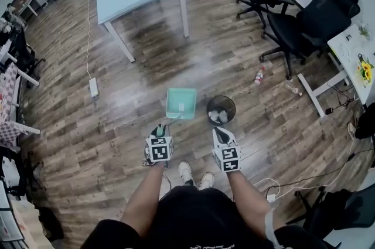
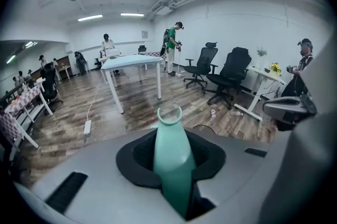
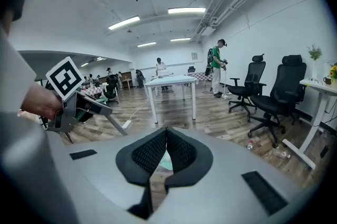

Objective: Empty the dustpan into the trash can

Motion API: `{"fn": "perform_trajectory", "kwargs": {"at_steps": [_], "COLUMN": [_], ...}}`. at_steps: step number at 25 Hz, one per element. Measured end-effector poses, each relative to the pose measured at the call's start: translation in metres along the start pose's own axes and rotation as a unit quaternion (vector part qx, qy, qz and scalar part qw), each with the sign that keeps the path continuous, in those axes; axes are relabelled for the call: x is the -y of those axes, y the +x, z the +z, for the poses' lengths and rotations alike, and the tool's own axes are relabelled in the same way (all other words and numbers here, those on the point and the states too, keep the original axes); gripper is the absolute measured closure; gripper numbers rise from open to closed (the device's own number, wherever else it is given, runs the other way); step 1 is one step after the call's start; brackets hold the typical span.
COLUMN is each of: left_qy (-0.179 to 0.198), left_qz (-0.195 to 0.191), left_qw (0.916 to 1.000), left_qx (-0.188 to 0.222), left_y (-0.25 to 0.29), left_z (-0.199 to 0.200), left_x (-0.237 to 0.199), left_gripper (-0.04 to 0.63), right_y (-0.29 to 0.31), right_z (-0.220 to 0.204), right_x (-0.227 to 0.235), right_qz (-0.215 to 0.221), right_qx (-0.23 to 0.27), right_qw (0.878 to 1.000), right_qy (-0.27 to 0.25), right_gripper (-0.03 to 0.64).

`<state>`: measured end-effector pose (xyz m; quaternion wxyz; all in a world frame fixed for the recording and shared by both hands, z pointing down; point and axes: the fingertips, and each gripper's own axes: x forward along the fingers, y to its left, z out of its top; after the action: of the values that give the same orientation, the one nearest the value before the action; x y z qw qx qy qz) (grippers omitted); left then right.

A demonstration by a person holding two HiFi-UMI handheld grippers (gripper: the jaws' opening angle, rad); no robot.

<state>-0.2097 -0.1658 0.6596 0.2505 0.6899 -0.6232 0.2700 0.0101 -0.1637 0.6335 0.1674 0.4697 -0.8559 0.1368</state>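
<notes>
Beside trash can [image 1: 221, 109], dustpan [image 1: 180, 102] with handle [image 2: 171, 159] gripped in left claw [image 1: 160, 128]; right claw [image 1: 220, 133] closed, empty. Step, likely: bringing dustpan to trash can. Next: raise over it, tip.

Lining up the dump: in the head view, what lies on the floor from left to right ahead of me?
Power strip → green dustpan → trash can → bottle

Black short-sleeved top [image 1: 193, 215] with small white print, forearms bare, white sneakers [image 1: 186, 171]. Grey-shelled left gripper [image 1: 158, 128] and right gripper [image 1: 218, 133], black ribbed pads [image 3: 149, 153], each capped with a cube [image 1: 159, 150] of black-and-white square markers.
</notes>
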Motion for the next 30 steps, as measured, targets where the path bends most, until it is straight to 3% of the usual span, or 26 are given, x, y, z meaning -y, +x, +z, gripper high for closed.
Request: {"fn": "perform_trajectory", "kwargs": {"at_steps": [15,30], "left_qy": [0.008,0.01], "left_qz": [-0.008,-0.009], "left_qw": [0.9935,0.987], "left_qx": [-0.113,-0.16], "left_y": [0.06,0.094], "left_z": [-0.087,-0.144], "left_x": [0.012,0.013], "left_gripper": [0.495,0.495], "right_y": [0.007,-0.002], "right_z": [-0.038,-0.072], "right_x": [-0.006,-0.016], "right_qz": [0.005,0.001], "right_qx": [-0.045,-0.08], "right_qw": [0.999,0.996], "right_qy": [0.017,0.027], "right_gripper": [0.592,0.592]}}
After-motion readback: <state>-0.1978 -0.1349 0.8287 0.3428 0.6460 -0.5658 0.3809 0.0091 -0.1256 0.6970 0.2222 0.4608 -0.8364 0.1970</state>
